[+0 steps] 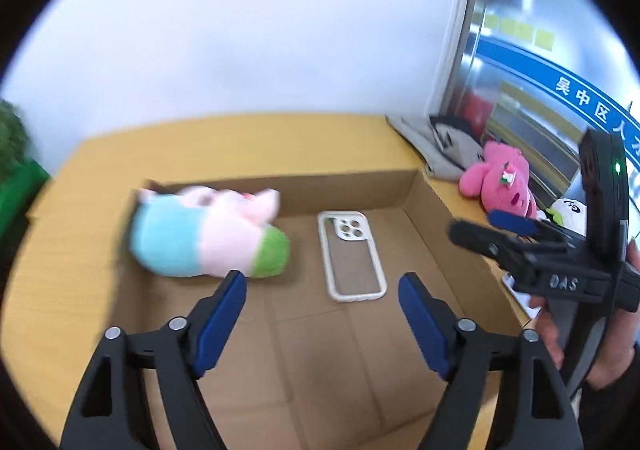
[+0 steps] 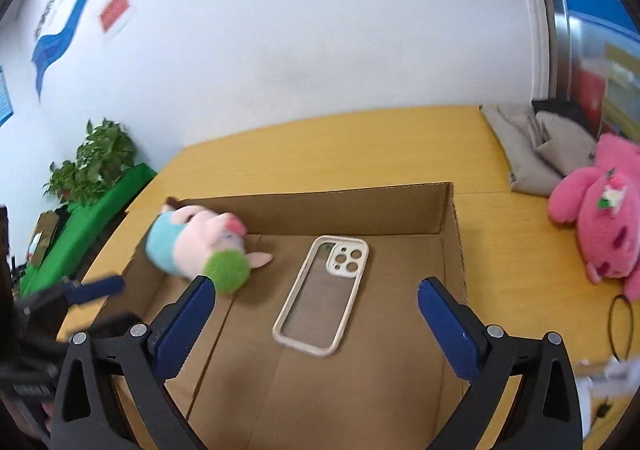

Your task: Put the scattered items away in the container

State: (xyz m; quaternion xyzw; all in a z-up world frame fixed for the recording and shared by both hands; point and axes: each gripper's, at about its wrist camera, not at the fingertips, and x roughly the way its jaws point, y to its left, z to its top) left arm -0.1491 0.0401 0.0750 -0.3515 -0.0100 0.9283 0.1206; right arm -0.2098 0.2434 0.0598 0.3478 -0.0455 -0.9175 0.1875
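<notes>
Grippers left (image 1: 322,292) & right (image 2: 316,300) both open, empty, over shallow brown cardboard box (image 2: 456,234); hot-pink plush toy (image 2: 600,218) outside box's right wall, nearer right gripper.

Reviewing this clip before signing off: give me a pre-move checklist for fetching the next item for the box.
1. Left gripper empty, jaws apart: ok.
2. Right gripper empty, jaws apart: ok.
3. Pastel plush inside the cardboard box: ok.
4. Phone case lying flat on the box floor: ok.
5. All items boxed: not ok; pink plush lies on the table.
6. Small items at right edge identified: cannot tell, blurred.
</notes>
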